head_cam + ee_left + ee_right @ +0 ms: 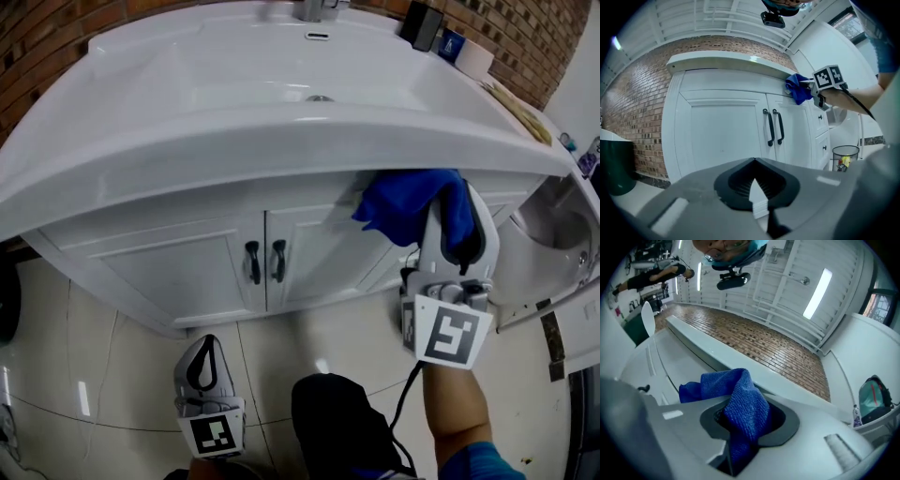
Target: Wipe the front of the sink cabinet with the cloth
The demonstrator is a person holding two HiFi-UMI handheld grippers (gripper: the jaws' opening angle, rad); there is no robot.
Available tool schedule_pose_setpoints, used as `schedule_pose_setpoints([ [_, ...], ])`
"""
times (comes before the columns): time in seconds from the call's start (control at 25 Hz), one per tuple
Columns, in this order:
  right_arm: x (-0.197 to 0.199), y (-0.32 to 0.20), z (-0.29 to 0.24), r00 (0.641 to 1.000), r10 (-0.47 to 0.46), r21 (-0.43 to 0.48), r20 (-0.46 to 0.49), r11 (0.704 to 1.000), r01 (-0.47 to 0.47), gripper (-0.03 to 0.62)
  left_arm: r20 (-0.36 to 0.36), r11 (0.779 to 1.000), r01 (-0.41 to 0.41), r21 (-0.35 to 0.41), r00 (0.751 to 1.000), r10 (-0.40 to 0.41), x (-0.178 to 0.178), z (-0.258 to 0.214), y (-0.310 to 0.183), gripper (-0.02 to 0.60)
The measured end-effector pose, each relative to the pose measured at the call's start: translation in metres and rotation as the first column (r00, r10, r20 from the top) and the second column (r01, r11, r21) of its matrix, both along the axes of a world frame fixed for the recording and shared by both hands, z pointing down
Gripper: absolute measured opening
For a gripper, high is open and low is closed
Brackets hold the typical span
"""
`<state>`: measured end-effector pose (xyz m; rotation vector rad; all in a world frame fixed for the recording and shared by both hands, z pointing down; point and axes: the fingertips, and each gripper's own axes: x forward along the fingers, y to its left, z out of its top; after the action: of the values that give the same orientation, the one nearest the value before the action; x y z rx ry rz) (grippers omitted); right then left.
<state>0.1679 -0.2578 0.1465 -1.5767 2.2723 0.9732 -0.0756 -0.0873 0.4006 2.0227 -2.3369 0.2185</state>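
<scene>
The white sink [281, 122] overhangs its cabinet [178, 267], whose front fills the middle of the head view and stands on a tiled floor [122, 375]. The blue cloth [403, 202] sits high on that front, just under the sink's rim and to the right of the paired doors. It appears to be pressed against the top rail.

The right hand-held gripper [457, 225] is clamped on the cloth, a fold of it trapped between the jaws and the rest bunched ahead of them. The left hand-held gripper [204, 361] hangs low over the floor, well apart from the cabinet, its jaws together with nothing between them. Two black handles [252, 262] stand at the meeting of the doors.

Wiping seems to be under way at the upper right. Judging by this, most of the front remains: the next move calls for sweeping the cloth left and down across the doors, keeping it flat against the panels and easing round the handles.
</scene>
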Motion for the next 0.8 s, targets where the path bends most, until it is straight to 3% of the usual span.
schedule_pose_setpoints([
  [0.16,0.059,-0.033,0.008,0.989,0.142,-0.063,0.048,0.988,-0.139,0.103,-0.001,1.000,-0.024,0.002,1.000,0.024,0.009,0.004,-0.010,0.006],
  [0.48,0.125,-0.068,0.020,0.955,0.283,-0.151,0.091,0.951,-0.268,0.104,0.009,1.000,-0.031,0.001,0.999,0.031,0.012,0.008,-0.013,0.006],
  [0.64,0.133,-0.062,0.019,0.947,0.288,-0.174,0.141,0.949,-0.263,0.104,0.000,1.000,-0.023,0.002,1.000,0.023,0.008,0.008,-0.008,0.006],
  [0.8,0.102,-0.026,0.007,0.962,0.213,-0.117,0.168,0.974,-0.195,0.104,0.017,1.000,-0.016,-0.014,1.000,0.016,-0.003,0.004,0.000,0.006],
])
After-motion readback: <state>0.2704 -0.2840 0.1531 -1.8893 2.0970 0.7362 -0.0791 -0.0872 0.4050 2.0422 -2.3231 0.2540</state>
